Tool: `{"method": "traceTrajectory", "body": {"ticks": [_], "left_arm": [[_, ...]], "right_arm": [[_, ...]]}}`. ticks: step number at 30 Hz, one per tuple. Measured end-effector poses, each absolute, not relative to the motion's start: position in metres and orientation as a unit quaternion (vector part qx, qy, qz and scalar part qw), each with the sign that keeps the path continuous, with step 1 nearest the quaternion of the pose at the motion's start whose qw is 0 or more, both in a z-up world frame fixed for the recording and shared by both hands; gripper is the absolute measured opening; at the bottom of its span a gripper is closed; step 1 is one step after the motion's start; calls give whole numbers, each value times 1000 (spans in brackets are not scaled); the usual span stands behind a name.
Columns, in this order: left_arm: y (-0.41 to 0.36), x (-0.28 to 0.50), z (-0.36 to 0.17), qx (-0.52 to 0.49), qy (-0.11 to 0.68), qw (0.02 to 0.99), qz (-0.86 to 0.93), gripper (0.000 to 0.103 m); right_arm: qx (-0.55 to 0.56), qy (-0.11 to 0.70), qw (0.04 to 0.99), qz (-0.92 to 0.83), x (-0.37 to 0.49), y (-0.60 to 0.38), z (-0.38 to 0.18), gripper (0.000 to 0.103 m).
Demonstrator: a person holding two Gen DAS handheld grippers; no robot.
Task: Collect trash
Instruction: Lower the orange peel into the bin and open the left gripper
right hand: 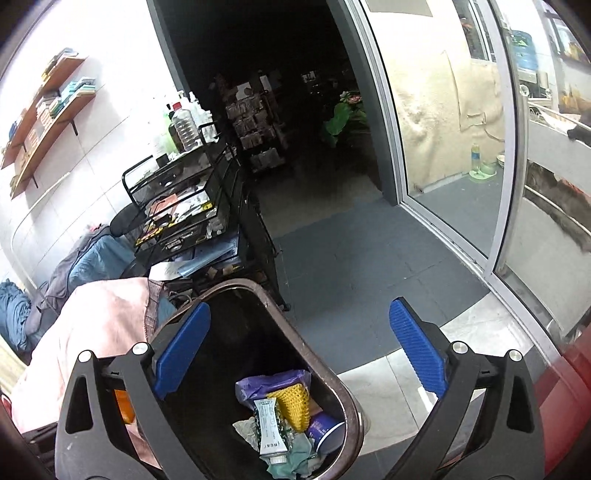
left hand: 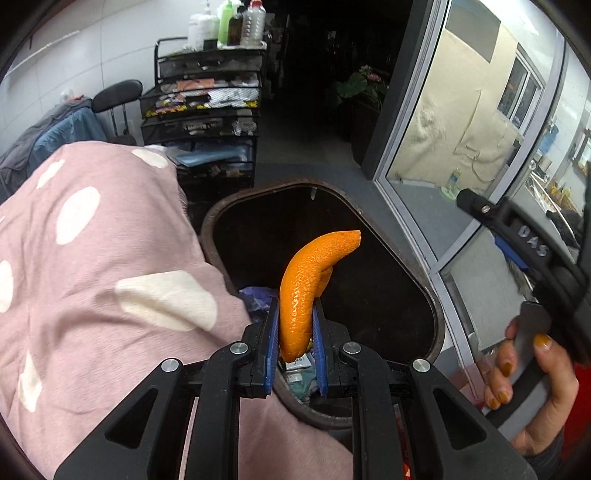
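Pink cloth with cream spots (left hand: 92, 258) bunched at the left. Behind it, black mesh tiered cart (left hand: 201, 107) against the white wall, shelves stuffed with papers and packets. On top of the cart, bottles: one clear with red cap (left hand: 253, 22), one green (left hand: 226, 22), one white (left hand: 201, 31). Blue and grey garments (right hand: 81, 266) heaped over a dark chair (left hand: 116, 96). Wooden wall shelves (right hand: 48, 110) with books, high left. Dark doorway with a potted plant (right hand: 341, 118) inside. Glass sliding door (right hand: 454, 147) at right; grey floor mat (right hand: 362, 266) below.
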State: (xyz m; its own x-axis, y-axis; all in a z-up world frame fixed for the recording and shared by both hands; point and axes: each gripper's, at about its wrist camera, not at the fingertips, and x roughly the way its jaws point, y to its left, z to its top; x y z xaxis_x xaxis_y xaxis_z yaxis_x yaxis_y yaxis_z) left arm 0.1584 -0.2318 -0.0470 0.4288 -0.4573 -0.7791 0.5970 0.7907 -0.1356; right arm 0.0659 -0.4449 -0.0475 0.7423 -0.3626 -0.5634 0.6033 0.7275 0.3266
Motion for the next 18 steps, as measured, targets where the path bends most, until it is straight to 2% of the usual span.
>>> {"method": "traceTrajectory", "body": {"ticks": [7,14,15,17,18], "left_arm": [[-252,162,-57,100,447,832,-314,17],[-257,166,-67,108,460,825,-311,24],[-257,166,-68,111,459,825,-310,27],[-258,165,-69,117,459,826,-306,39],[-259,165,-69,119,458,826,-306,51]], "right_arm": [[255,240,898,-267,65,-446,-46,96],[255,243,897,-266,65,-445,-46,96],[256,243,897,-266,65,-446,-45,96],[256,243,897,-266,66,-445,-45,96],[256,243,897,-265,66,-445,-45,96]]}}
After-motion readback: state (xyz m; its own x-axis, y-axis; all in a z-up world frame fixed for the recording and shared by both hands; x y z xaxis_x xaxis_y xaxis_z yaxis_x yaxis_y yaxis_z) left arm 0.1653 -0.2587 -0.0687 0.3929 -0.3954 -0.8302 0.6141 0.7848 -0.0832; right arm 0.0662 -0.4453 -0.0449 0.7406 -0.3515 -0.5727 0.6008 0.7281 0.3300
